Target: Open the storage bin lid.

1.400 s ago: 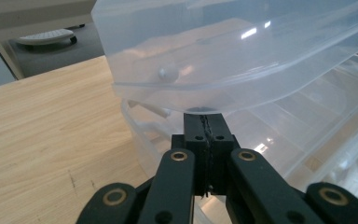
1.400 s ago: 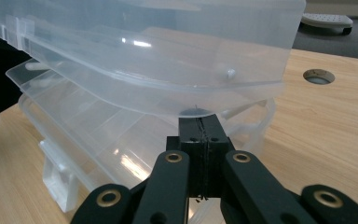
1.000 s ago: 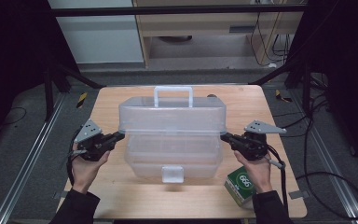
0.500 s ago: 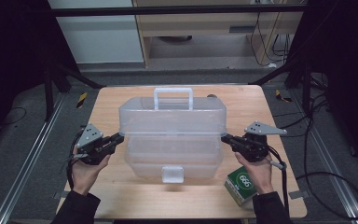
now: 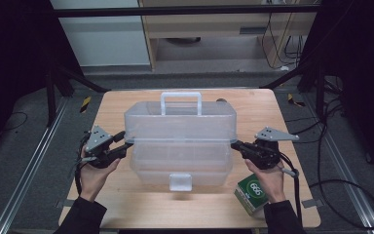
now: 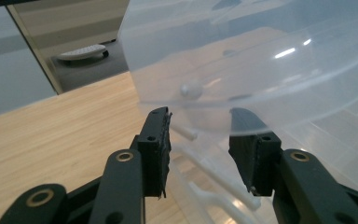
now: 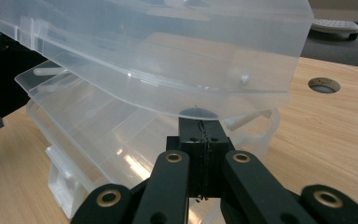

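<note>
Now, a clear tiered box (image 5: pixel 180 141) sits on the counter (image 5: pixel 253 209) between two hand-held grippers.

Left hand-held gripper (image 6: pixel 200 140) — jaws just opening, apart at the box's end with only a curved rim edge above them. Right hand-held gripper (image 7: pixel 200 133) — jaws pressed together under the upper tray's lip. A green carton (image 5: pixel 251 193) lies just beside its hand.

Your left gripper (image 5: pixel 125 142) and right gripper (image 5: pixel 234 144) flanked the tiered box (image 5: pixel 180 141) on the table (image 5: pixel 126 204); a small carton (image 5: pixel 251 193) lay behind your right jaws.
</note>
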`<act>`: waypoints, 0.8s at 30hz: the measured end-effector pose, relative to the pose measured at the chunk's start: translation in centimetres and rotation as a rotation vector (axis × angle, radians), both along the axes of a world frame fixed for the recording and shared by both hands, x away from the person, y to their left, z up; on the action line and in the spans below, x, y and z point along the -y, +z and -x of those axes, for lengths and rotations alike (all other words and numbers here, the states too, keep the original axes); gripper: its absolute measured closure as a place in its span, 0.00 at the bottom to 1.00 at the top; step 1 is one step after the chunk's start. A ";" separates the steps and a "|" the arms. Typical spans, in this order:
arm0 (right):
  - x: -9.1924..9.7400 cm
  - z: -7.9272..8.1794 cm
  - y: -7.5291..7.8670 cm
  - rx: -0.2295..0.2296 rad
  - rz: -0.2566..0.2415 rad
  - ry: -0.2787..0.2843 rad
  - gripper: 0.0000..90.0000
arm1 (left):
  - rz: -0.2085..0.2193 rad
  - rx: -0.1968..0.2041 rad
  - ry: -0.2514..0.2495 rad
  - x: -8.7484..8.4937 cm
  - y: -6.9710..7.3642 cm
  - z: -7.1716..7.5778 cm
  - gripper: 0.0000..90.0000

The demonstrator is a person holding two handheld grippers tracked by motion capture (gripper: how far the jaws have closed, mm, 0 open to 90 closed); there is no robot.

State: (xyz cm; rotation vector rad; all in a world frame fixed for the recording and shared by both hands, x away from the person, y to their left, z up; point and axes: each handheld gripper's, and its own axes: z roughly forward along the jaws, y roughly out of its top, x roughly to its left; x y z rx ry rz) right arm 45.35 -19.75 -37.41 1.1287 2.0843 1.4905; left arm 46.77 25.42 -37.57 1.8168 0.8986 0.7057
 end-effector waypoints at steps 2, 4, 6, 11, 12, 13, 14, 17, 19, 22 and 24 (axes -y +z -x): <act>0.0 0.0 0.0 0.000 0.001 0.000 1.00 | 0.001 0.007 0.004 0.0 0.0 -0.2 0.65; 0.0 0.0 0.0 -0.001 0.000 0.001 1.00 | 0.007 0.013 0.006 0.0 0.0 -0.2 0.66; 0.0 0.0 0.0 0.000 0.000 0.002 1.00 | 0.006 0.025 0.000 0.0 0.1 -0.2 0.68; 0.0 0.0 0.0 0.001 -0.002 0.002 1.00 | 0.007 0.033 0.008 0.0 0.1 -0.2 0.70; 0.0 0.0 0.0 0.001 -0.001 0.003 1.00 | 0.009 0.035 0.009 0.0 0.0 -0.2 0.71; 0.0 0.0 0.0 0.001 -0.001 0.003 1.00 | 0.009 0.035 0.009 0.0 0.0 -0.2 0.71; 0.0 0.0 0.0 -0.001 0.009 -0.002 0.99 | 0.008 0.033 0.015 0.0 0.1 -0.1 0.72; 0.0 0.0 -0.1 -0.008 0.028 -0.014 0.97 | -0.002 0.030 0.020 0.1 0.1 -0.1 0.73; 0.0 0.1 -0.2 -0.017 0.055 -0.023 0.96 | 0.001 0.029 0.020 0.0 0.1 -0.1 0.73; 0.1 0.0 -0.7 -0.051 0.088 -0.041 0.91 | 0.001 0.027 0.021 0.1 0.1 -0.1 0.73; 0.2 -0.1 -0.8 -0.059 0.094 -0.042 0.91 | 0.003 0.025 0.021 0.0 0.1 -0.1 0.73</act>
